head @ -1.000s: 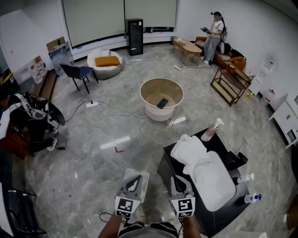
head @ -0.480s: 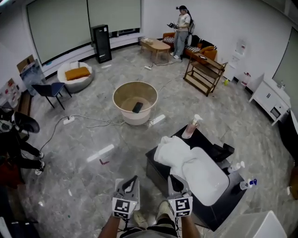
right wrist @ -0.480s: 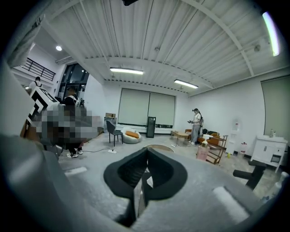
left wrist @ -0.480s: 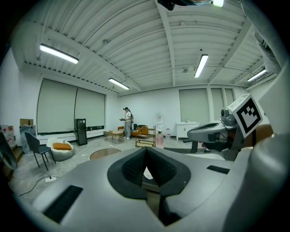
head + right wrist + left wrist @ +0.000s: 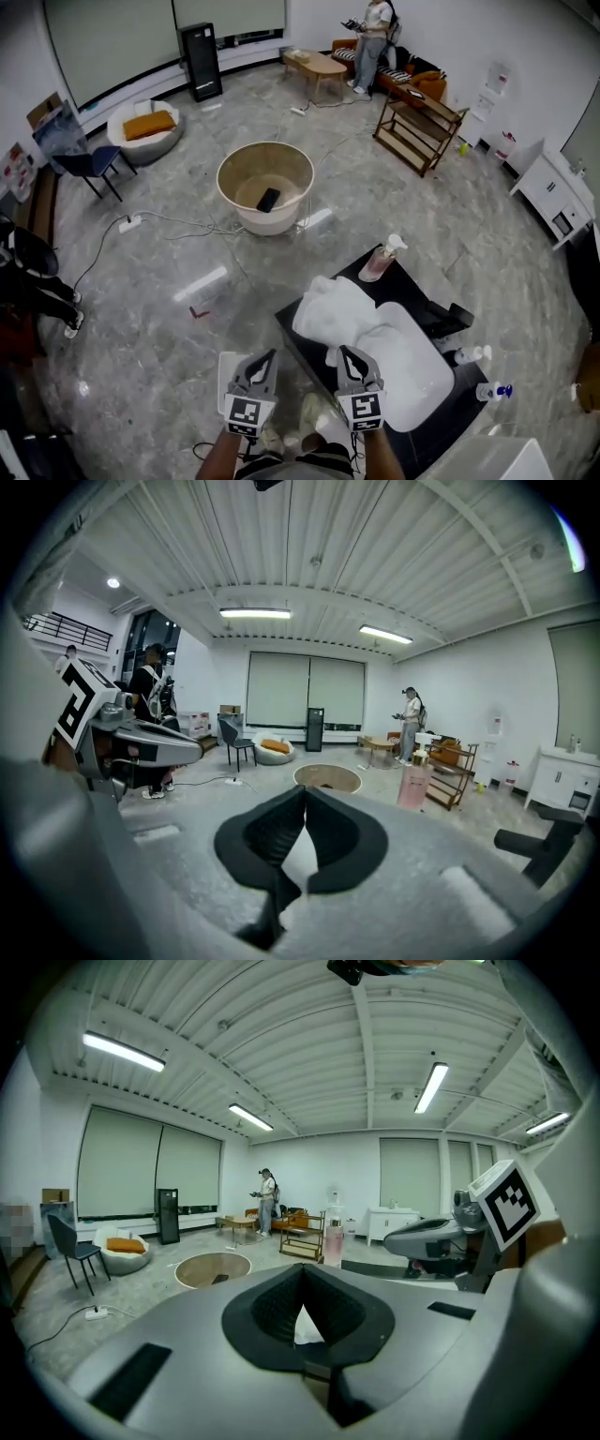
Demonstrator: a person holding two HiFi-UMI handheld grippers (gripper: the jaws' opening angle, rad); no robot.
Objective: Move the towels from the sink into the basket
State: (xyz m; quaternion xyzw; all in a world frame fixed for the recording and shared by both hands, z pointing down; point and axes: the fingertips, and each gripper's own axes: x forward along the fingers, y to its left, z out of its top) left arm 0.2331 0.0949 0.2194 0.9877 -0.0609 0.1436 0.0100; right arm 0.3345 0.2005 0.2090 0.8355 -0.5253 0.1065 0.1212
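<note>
Large room, grey marbled stone floor (image 5: 141, 319), pale walls, blinds along the far end. Far left: dark blue chair (image 5: 89, 164), round white pouffe with an orange cushion (image 5: 145, 127), and a black tower unit (image 5: 200, 61) against the wall. A white power strip (image 5: 129, 223) lies on the floor, its cable trailing off to the right. The middle of the floor is broad and open, with only a flat white strip (image 5: 202, 284) lying on it.

The round beige basket (image 5: 225, 173) stands alone mid-floor, well apart from the worktop, its rim free all round. A small dark flat object (image 5: 267, 199) lies inside.

Low in the head view, the left claw (image 5: 270, 356) hangs over bare floor just left of the worktop's near edge, jaws pressed together with nothing between them. The right claw (image 5: 343, 352) sits beside it over that edge, jaws likewise pressed together and empty. Its tips are just beside the near fringe of the towels; contact cannot be told.

The black worktop (image 5: 298, 332) stands diagonally, one corner pointing toward the basket. It carries a white oval sink (image 5: 422, 380). The heap of white towels (image 5: 337, 305) lies at the sink's left end, spilling over the rim onto the worktop and reaching its left edge. A pink pump bottle (image 5: 380, 261) stands upright at the far corner, and a small white spray bottle (image 5: 469, 355) stands to the sink's right.

Far right: wooden shelf rack (image 5: 417, 117), white cabinet (image 5: 553, 192), a person (image 5: 375, 28) standing by a low wooden table (image 5: 319, 66).
</note>
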